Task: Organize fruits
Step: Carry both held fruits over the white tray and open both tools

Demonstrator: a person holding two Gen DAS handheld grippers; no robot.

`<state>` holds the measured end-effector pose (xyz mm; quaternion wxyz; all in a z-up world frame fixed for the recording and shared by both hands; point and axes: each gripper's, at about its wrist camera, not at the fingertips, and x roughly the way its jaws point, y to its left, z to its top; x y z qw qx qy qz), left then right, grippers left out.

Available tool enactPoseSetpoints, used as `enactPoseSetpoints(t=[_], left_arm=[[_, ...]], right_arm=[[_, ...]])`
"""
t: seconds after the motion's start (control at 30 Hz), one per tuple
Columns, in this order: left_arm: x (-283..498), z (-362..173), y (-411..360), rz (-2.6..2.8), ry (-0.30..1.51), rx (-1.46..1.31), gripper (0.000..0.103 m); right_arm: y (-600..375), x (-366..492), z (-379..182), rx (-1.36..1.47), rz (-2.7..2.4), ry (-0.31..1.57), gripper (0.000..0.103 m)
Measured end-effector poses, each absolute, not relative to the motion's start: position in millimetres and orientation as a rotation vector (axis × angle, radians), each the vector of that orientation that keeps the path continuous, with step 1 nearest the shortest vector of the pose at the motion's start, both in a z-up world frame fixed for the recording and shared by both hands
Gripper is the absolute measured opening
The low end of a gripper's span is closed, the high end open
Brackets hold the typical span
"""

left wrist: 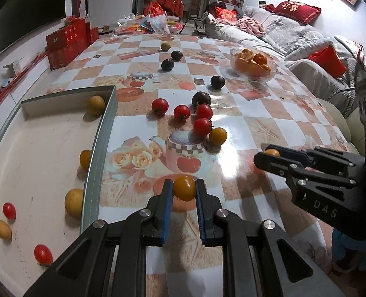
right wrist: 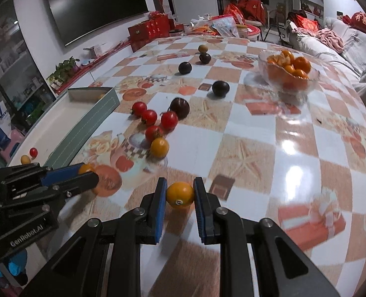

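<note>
My left gripper (left wrist: pixel 184 188) is shut on a yellow tomato (left wrist: pixel 184 188) just above the table, right of the tray (left wrist: pixel 101 133). My right gripper (right wrist: pixel 179 194) is shut on another yellow tomato (right wrist: pixel 180 195); it shows in the left wrist view (left wrist: pixel 269 153) at the right. The left gripper appears in the right wrist view (right wrist: pixel 89 170) at the left. The tray holds several yellow fruits (left wrist: pixel 74 203) and red tomatoes (left wrist: pixel 9 210). Red tomatoes (left wrist: pixel 181 111), a yellow tomato (left wrist: pixel 218 136) and dark plums (left wrist: pixel 201 98) lie mid-table.
A glass bowl (left wrist: pixel 269 73) of oranges stands at the right rear. More plums (left wrist: pixel 167 64) and a greenish fruit (left wrist: pixel 165 46) lie farther back. Red boxes (left wrist: pixel 66 42) and clutter line the far edge. A sofa (left wrist: pixel 294 37) is on the right.
</note>
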<state>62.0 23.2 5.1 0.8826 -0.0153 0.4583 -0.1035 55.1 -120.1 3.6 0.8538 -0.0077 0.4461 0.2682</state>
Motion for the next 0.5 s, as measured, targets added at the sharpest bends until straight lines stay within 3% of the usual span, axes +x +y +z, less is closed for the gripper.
enactPoseSetpoints(t=[0.5], left_arm=[[36,23,28,-0.24,0.916,-0.033,0.019]], right_arm=[[-128,29,13,0.029,0.544,0.951,0.023]])
